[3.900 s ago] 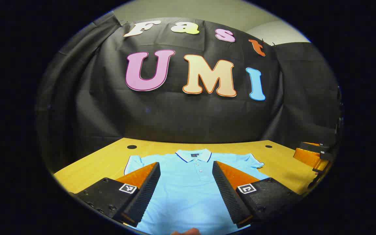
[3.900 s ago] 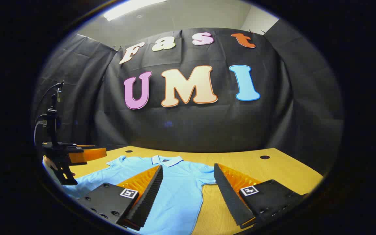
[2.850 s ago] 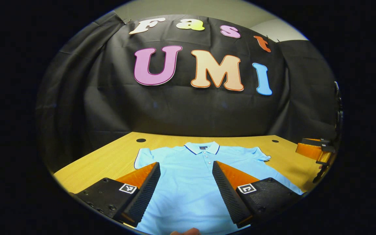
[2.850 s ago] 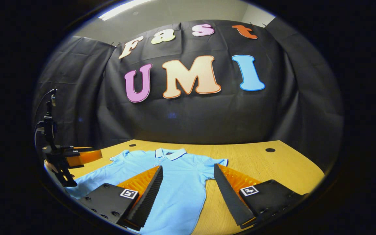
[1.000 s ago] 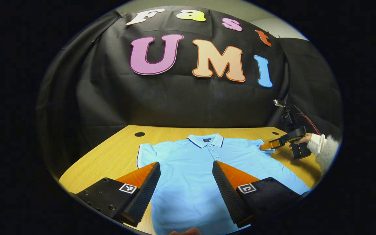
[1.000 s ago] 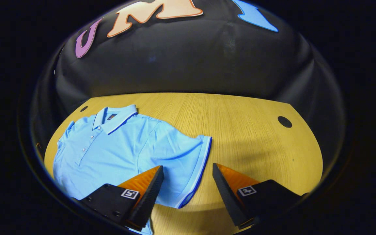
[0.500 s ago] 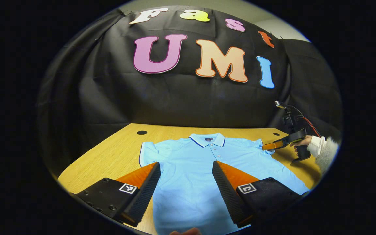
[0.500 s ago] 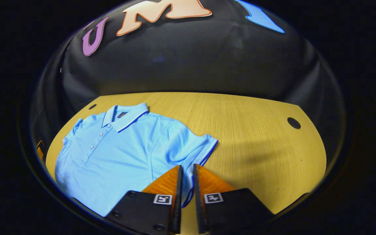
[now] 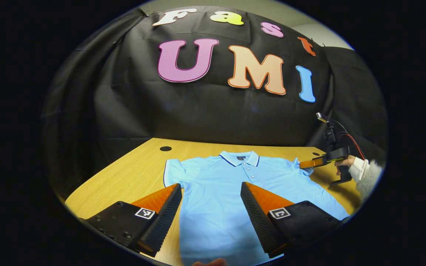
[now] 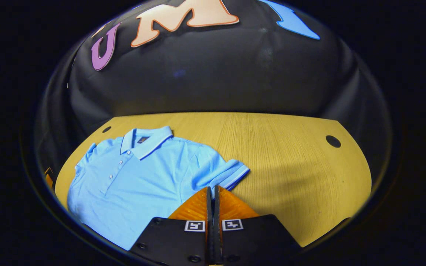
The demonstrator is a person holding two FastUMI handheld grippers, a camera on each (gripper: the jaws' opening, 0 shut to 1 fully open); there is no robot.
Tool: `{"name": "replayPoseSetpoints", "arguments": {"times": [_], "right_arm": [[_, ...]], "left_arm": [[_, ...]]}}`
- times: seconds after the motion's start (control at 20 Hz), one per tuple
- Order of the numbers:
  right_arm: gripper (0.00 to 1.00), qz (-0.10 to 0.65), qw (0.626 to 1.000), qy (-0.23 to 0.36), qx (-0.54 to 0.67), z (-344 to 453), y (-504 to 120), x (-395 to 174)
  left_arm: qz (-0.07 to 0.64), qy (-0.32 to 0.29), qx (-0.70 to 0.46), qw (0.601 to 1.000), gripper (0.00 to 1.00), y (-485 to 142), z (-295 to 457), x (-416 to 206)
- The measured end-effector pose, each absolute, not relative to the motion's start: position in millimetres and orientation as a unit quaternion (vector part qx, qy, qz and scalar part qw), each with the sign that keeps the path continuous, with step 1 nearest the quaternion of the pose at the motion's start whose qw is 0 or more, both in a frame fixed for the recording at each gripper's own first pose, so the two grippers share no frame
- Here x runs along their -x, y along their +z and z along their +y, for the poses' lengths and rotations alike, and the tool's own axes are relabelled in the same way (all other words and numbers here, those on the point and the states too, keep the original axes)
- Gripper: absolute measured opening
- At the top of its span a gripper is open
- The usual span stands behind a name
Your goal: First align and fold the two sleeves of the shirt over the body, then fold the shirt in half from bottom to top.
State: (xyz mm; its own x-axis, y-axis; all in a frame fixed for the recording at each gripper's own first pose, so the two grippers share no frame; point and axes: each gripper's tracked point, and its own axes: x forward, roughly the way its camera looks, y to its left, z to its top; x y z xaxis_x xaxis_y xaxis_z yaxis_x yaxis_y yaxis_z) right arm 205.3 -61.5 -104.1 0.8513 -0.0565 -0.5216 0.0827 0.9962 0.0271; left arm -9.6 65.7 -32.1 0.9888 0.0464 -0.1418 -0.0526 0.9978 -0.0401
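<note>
Shirt point(image 9: 231, 192): flat on desk point(image 10: 290, 147), collar toward booth wall, front up | Left tongs point(image 9: 211, 201): fingers spread wide, above lower shirt body, holding nothing | Right tongs point(image 10: 212, 192): fingers pressed together on right sleeve point(image 10: 222, 173) edge, sleeve cuff bunched.

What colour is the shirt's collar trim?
Dark blue, edging the light blue polo shirt's collar; clearest in the right gripper view.

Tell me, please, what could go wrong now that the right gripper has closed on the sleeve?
1. The right gripper pinches only the sleeve near its cuff, so the cloth may slip out during the fold.
2. The left gripper hangs open above the shirt and pins nothing, so pulling the sleeve could drag the whole shirt across the table and spoil the alignment.
</note>
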Motion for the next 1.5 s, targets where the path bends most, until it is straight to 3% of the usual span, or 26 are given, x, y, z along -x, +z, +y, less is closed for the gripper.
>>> {"name": "replayPoseSetpoints", "arguments": {"times": [0.15, 0.5, 0.65, 0.7, 0.75, 0.85, 1.5], "right_arm": [[0.02, 0.246, 0.969, -0.014, -0.020, -34, -91, -211], [0.03, 0.249, 0.958, 0.109, -0.089, 76, -101, -214], [0.25, 0.273, 0.939, 0.157, -0.136, 107, -102, -198], [0.27, 0.281, 0.935, 0.168, -0.139, 112, -102, -192], [0.40, 0.282, 0.932, 0.181, -0.141, 117, -98, -185], [0.98, 0.275, 0.933, 0.186, -0.137, 118, -90, -173], [0.95, 0.231, 0.958, 0.133, -0.103, 54, -68, -84]], "left_arm": [[0.071, 0.030, 0.023, 0.997, 0.95, -32, 68, 10], [0.082, 0.046, 0.035, 0.995, 0.96, -42, 77, 13], [0.087, 0.051, 0.042, 0.994, 0.95, -44, 86, 12], [0.091, 0.053, 0.050, 0.993, 0.95, -46, 90, 11], [0.094, 0.054, 0.060, 0.992, 0.95, -45, 94, 8], [0.105, 0.054, 0.083, 0.990, 0.95, -46, 102, 2], [0.245, 0.055, 0.090, 0.964, 0.95, -77, 174, -78]]}}
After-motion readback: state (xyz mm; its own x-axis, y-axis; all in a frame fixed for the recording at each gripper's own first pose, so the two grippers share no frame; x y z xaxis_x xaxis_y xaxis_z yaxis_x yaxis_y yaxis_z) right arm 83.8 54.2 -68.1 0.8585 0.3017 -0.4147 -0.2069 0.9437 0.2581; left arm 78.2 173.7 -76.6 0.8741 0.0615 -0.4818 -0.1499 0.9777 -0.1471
